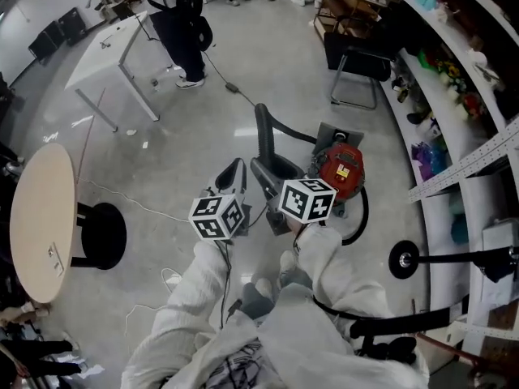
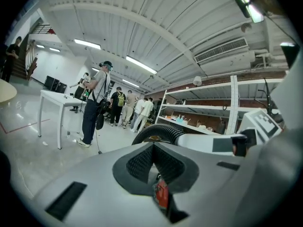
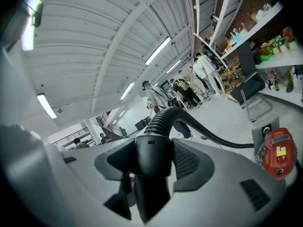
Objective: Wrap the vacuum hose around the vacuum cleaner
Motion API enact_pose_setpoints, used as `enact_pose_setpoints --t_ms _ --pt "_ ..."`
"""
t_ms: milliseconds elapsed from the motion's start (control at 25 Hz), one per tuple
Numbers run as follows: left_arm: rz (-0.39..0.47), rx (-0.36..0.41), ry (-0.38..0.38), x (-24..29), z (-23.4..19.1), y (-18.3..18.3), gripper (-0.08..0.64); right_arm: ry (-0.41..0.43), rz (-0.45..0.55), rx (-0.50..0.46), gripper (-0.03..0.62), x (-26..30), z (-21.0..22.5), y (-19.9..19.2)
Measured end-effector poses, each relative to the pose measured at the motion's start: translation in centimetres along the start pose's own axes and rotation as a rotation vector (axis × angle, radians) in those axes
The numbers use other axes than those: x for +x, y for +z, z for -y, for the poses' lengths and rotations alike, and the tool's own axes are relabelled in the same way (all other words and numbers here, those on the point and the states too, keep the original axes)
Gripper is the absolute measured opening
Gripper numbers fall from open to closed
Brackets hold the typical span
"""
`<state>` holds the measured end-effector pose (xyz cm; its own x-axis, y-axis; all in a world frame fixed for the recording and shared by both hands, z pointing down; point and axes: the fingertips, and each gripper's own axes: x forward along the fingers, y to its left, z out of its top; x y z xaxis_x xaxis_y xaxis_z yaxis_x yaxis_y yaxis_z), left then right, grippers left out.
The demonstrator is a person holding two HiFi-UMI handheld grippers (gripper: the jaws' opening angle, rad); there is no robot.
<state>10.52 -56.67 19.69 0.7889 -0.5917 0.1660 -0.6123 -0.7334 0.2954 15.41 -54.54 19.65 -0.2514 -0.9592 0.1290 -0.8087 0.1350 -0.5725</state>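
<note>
The red vacuum cleaner (image 1: 340, 168) stands on the floor just beyond my hands, and in the right gripper view it is low at the right (image 3: 277, 152). Its black ribbed hose (image 1: 261, 124) rises in an arc and runs back to the vacuum. My right gripper (image 1: 268, 170) is shut on the hose's smooth black end cuff (image 3: 152, 157), with the ribbed hose (image 3: 163, 119) curving away above the jaws. My left gripper (image 1: 233, 175) is held beside it on the left. Its jaws (image 2: 152, 148) meet at the tips with nothing between them. The hose (image 2: 156, 131) shows just past them.
A black cord (image 1: 362, 217) loops around the vacuum's near side. A black chair (image 1: 357, 55) and long shelves (image 1: 454, 112) stand to the right. A white table (image 1: 109, 51) with a person (image 1: 182, 23) next to it is far left, a round table (image 1: 36, 217) at the left, and a black stand base (image 1: 403, 259) near right.
</note>
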Motion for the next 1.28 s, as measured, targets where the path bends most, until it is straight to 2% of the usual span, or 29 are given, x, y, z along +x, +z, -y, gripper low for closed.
enact_pose_setpoints --t_ms 200,520,760,960,1080,1280 --pt "-0.036 -0.018 -0.011 -5.7 1.8 -3.2 0.0 -0.047 -0.022 0.001 0.241 -5.2 -2.3 -4.6" --pt "-0.074 0.029 0.006 -13.8 7.8 -9.2 0.0 -0.058 -0.072 -0.02 0.241 -14.4 -4.2 -11.5" --pt "-0.124 0.026 0.06 -20.4 14.4 -15.7 0.0 -0.029 -0.16 -0.002 0.241 -24.4 -4.8 -18.9" --pt "-0.151 0.042 0.071 -24.1 19.6 -18.0 0.0 -0.034 -0.23 0.056 0.241 -30.5 -4.4 -22.9" --pt "-0.163 0.04 0.062 -25.2 20.7 -18.8 0.0 -0.027 -0.294 0.046 0.241 -32.4 -4.0 -24.7" --pt "-0.168 -0.004 0.07 -24.7 19.3 -20.5 0.0 0.013 -0.386 0.054 0.241 -33.2 -2.7 -28.5"
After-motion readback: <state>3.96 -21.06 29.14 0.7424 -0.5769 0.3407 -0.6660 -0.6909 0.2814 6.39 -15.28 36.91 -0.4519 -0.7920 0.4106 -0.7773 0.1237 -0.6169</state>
